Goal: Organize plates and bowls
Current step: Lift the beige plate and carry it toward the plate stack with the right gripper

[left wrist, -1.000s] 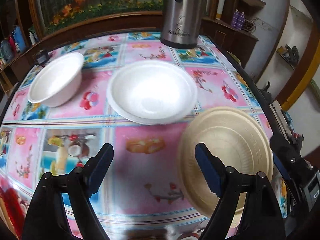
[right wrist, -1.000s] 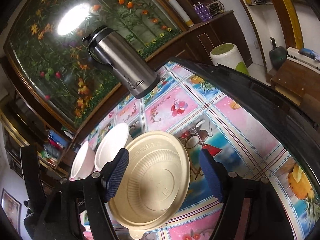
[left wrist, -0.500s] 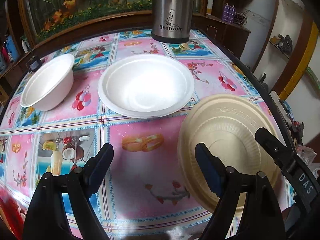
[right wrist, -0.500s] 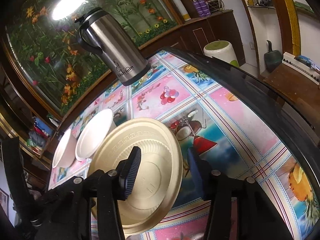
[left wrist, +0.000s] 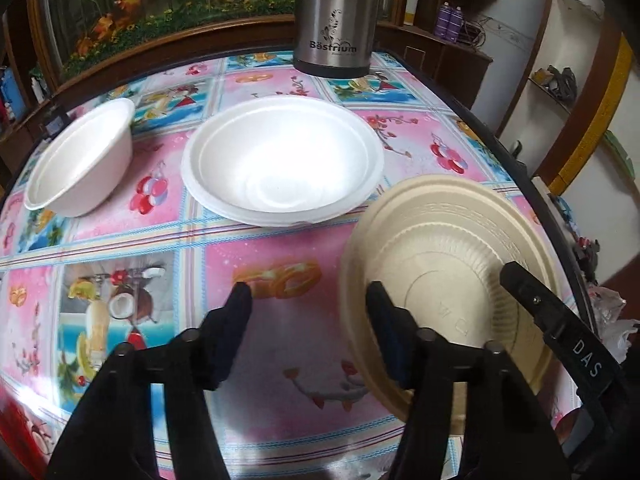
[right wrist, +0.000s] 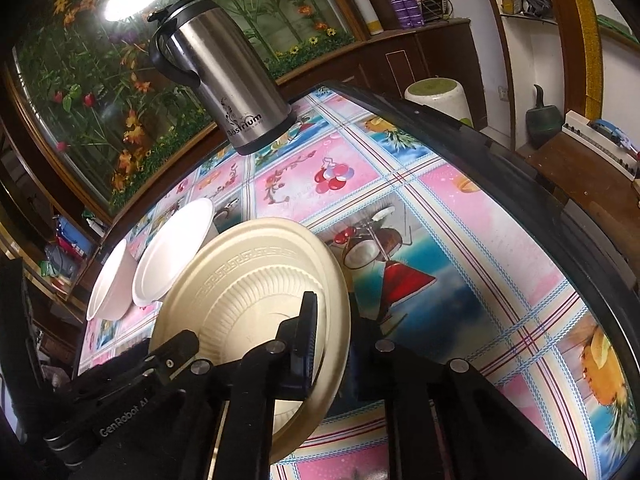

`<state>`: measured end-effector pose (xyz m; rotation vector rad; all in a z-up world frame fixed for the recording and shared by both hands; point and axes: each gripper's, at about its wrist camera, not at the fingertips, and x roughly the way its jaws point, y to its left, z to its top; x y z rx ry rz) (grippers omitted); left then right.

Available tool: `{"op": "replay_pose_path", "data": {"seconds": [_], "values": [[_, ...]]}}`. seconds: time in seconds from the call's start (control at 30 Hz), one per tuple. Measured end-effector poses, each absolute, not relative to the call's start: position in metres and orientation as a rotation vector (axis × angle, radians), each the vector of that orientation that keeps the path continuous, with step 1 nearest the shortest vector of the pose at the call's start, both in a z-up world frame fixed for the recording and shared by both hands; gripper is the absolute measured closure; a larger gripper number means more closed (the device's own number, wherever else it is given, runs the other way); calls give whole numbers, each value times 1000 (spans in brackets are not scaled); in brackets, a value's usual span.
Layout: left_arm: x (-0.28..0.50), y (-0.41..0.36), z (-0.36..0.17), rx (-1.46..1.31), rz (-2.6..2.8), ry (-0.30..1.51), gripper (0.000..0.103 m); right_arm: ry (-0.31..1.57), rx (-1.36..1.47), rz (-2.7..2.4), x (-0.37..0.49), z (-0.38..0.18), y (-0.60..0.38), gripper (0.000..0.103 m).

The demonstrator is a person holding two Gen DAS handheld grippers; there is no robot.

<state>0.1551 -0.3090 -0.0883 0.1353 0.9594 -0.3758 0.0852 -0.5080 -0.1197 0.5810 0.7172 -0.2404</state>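
Note:
A beige plate (left wrist: 452, 264) lies at the table's right side; it also shows in the right wrist view (right wrist: 248, 292). My right gripper (right wrist: 334, 344) is shut on its rim, one finger (left wrist: 532, 300) over the plate. A wide white plate-bowl (left wrist: 282, 158) sits mid-table, also in the right wrist view (right wrist: 176, 248). A smaller white bowl (left wrist: 80, 168) stands at the left, also in the right wrist view (right wrist: 112, 284). My left gripper (left wrist: 308, 300) is open and empty, its right finger (left wrist: 380, 308) at the beige plate's left edge.
A steel thermos jug (left wrist: 334, 20) stands at the table's far edge, also in the right wrist view (right wrist: 224, 80). The table (left wrist: 120, 248) has a colourful patterned cloth and a dark rim (right wrist: 520, 184). A wooden cabinet with a flower panel stands behind.
My right gripper has closed onto the beige plate's rim. My left gripper's fingers have narrowed and moved nearer the plate. The bowls and jug have not moved.

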Motion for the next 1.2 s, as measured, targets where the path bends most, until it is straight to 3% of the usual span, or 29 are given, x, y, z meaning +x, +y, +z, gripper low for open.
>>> {"op": "replay_pose_path", "data": {"seconds": [0.17,0.37,1.2], "values": [[151,-316,-87,150,-424,956,78,712,558,-232,86,-118,-504,90],[150,-320,-87,146,-459,964,88,712,563,-224,86,-118,-505,90],[120,-293,-52,165,-379,796,88,574,568,-106,70,-89,-487,92]]}}
